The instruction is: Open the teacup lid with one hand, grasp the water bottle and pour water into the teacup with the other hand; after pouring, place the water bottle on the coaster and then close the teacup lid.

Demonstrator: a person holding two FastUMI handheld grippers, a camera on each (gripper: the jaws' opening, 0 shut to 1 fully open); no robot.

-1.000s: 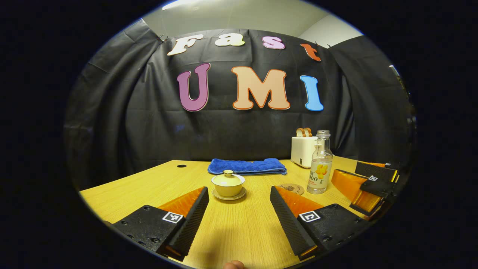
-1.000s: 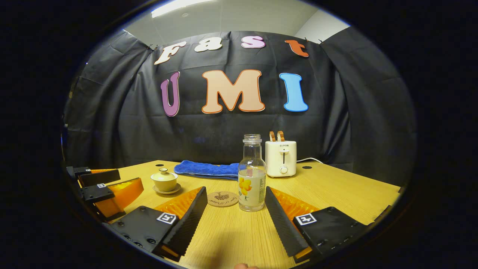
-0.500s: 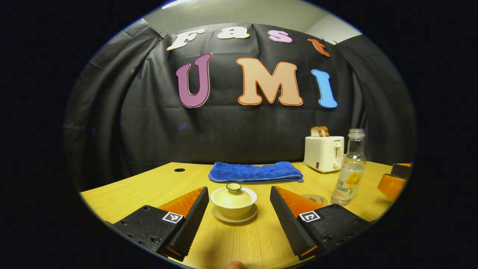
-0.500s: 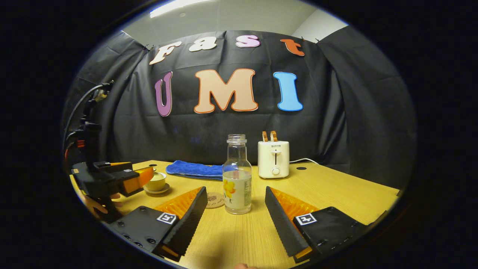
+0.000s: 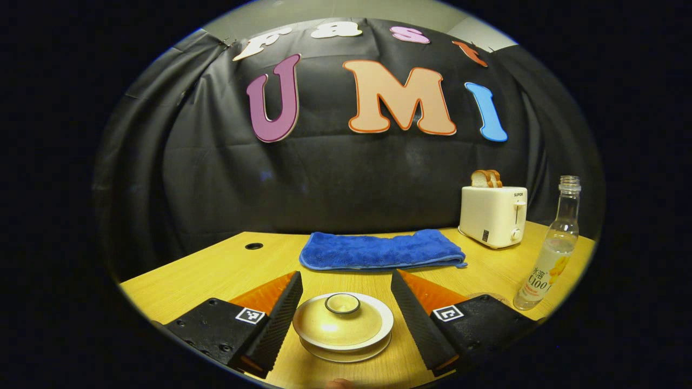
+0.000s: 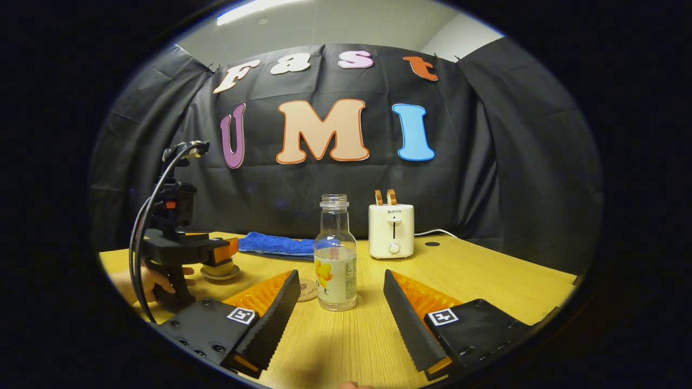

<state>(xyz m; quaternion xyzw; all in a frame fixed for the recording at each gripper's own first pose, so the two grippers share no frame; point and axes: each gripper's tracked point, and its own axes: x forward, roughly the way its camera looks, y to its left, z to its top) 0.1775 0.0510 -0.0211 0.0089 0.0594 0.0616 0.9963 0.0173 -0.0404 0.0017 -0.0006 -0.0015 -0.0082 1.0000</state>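
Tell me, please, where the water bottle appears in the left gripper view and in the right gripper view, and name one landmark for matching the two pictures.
Left gripper view: the water bottle stands at the far right edge, right of the toaster.
Right gripper view: the water bottle stands near the centre, ahead of the gap between the open fingers, left of the toaster.
Shared landmark: the blue towel along the table's back.

A staged recording booth — black cloth wall point(image 6: 486, 178) hung behind a wooden table point(image 6: 486, 281), with a toaster point(image 6: 391, 230) and blue towel point(image 5: 381, 250) set near that wall.
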